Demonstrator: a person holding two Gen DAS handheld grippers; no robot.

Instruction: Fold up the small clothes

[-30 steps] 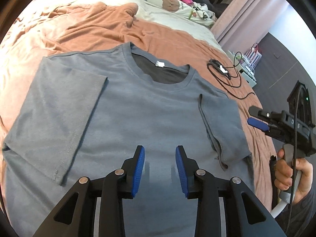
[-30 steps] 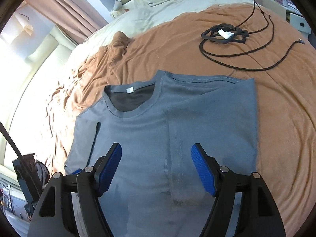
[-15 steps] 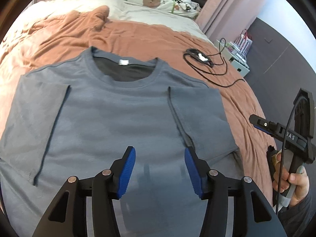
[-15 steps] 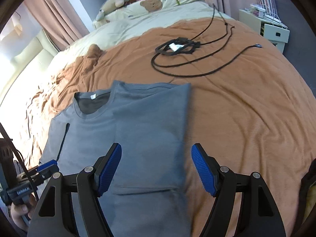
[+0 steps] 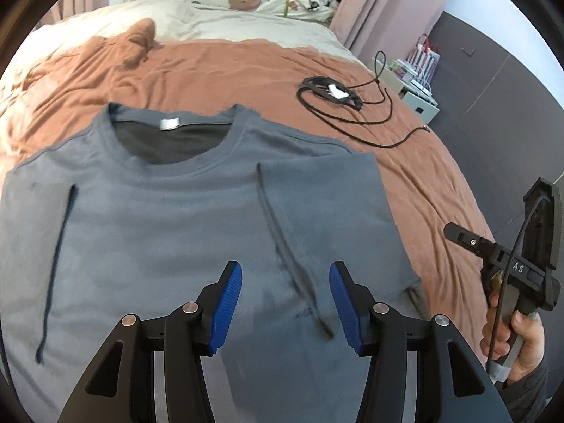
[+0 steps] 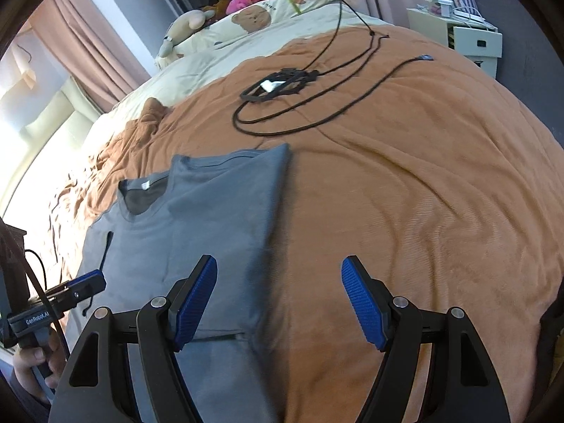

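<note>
Grey t-shirt lies flat on the brown blanket, sleeves folded in. Left gripper tilts down over its right sleeve, jaws just widened, empty. Right gripper hangs spread over the shirt's right edge, gripping nothing.

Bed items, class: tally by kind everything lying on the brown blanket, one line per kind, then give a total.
Grey T-shirt: 1
Black cable bundle: 1
Total on the brown blanket: 2
</note>
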